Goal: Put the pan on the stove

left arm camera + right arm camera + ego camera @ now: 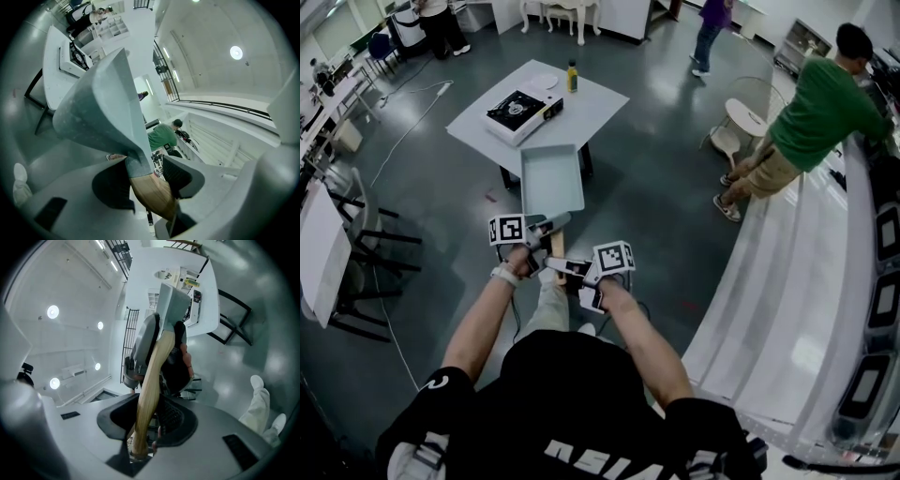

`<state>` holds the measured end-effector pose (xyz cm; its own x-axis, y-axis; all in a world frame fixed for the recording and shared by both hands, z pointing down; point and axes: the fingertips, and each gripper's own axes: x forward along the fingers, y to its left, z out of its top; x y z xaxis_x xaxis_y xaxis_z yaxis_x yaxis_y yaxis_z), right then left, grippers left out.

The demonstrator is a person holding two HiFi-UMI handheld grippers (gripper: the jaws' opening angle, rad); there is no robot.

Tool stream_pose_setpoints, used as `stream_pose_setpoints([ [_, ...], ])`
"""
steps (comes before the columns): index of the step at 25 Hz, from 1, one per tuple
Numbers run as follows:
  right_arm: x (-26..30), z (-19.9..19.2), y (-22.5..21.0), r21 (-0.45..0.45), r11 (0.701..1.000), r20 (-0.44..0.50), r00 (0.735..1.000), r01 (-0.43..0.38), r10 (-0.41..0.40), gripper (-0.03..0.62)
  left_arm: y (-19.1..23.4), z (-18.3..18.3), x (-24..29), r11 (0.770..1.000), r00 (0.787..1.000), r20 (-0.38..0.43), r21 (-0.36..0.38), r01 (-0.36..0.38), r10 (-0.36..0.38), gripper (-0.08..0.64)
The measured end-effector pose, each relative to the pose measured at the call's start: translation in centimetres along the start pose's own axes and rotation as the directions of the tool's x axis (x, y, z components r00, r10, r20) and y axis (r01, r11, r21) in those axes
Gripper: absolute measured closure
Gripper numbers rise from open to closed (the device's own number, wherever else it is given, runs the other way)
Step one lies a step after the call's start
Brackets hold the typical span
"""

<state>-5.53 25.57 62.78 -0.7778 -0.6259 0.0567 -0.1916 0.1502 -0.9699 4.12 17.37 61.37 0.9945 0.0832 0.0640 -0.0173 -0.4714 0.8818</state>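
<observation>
I carry a square grey-blue pan (551, 180) above the floor, its wooden handle (556, 246) pointing back at me. My left gripper (551, 225) is shut on the handle's grey neck right behind the pan body. My right gripper (558, 266) is shut on the wooden end. In the left gripper view the pan (101, 108) rises ahead and the handle (152, 194) sits between the pads of the left gripper (145, 176). In the right gripper view the handle (149, 390) runs up from the right gripper (147, 416) to the pan (171, 305). A black-topped portable stove (522, 112) sits on a white table (581, 117) ahead.
A yellow bottle (572, 77) and a white plate (542, 82) share the table. A person in a green shirt (820, 112) leans at the long white counter (787, 281) on the right, near a round stool (742, 120). Black chairs (356, 244) stand at the left.
</observation>
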Motion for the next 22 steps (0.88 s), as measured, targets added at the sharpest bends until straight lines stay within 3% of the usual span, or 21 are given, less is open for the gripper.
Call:
stream_pose_setpoints([
  [9,0.2,2.7,-0.9,0.01,1.0,0.026,1.0,-0.01,0.01,0.495,1.8,1.9,1.7,0.999,0.999,-0.033,0.042,-0.015,0.016,0.38],
  [13,0.4,3.9,-1.3,0.028,1.0,0.033,0.999,-0.008,0.007,0.495,0.8,2.5,3.1,0.993,0.995,-0.017,-0.056,0.1,-0.101,0.379],
  [17,0.8,5.3,-2.1,0.024,1.0,0.028,0.999,0.016,-0.016,0.495,1.4,3.8,3.6,0.99,0.992,-0.012,-0.062,0.123,-0.124,0.38],
  [20,1.4,6.5,-2.4,0.018,1.0,0.03,0.999,0.016,-0.017,0.495,3.7,4.9,3.2,1.0,0.999,-0.034,-0.011,0.027,-0.027,0.379],
  [22,2.1,7.4,-2.6,0.018,1.0,0.032,0.999,0.004,-0.005,0.495,4.1,5.9,3.3,0.999,0.999,-0.034,-0.018,0.034,-0.035,0.379],
])
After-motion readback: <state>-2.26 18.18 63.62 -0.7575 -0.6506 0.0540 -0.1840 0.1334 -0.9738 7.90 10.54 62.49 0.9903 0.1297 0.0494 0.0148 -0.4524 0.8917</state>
